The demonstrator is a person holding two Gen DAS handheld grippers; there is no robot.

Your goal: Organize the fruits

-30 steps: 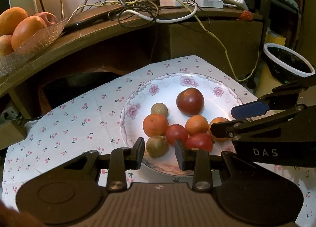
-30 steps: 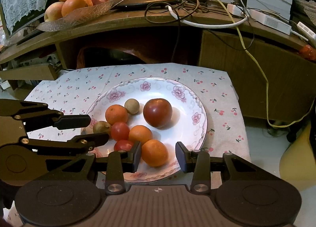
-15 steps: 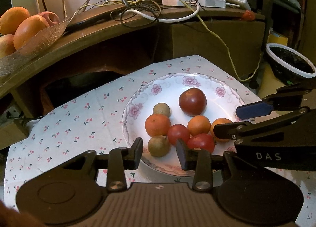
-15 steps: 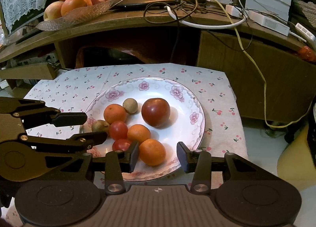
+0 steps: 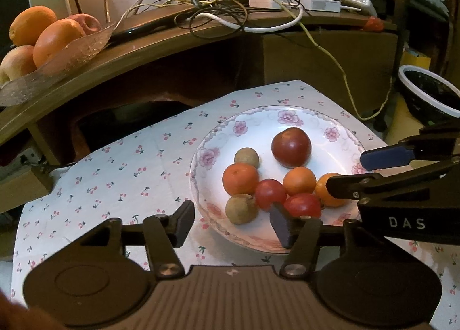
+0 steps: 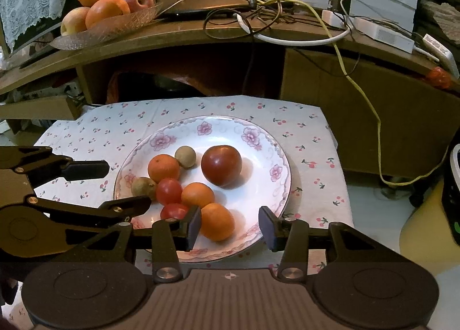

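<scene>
Left gripper (image 5: 231,223) spread wide, empty, over near rim of floral plate (image 5: 299,117). Right gripper (image 6: 229,228) likewise parted, nearest orange (image 6: 217,221) between its fingers, unheld. Other fruit clustered on plate; dark red apple (image 6: 221,165) farthest. Glass fruit bowl (image 6: 115,25) on shelf behind

plate (image 6: 276,154) on cloth (image 6: 95,131), eight fruits on it. apple (image 6: 221,165) rearmost right; others clustered left and front. orange (image 6: 217,221) nearest front, apparently between right gripper (image 6: 229,226) jaws. left gripper (image 5: 231,222) at plate's left-front rim. bowl (image 6: 112,27) on shelf (image 6: 201,34) behind, left.
</scene>
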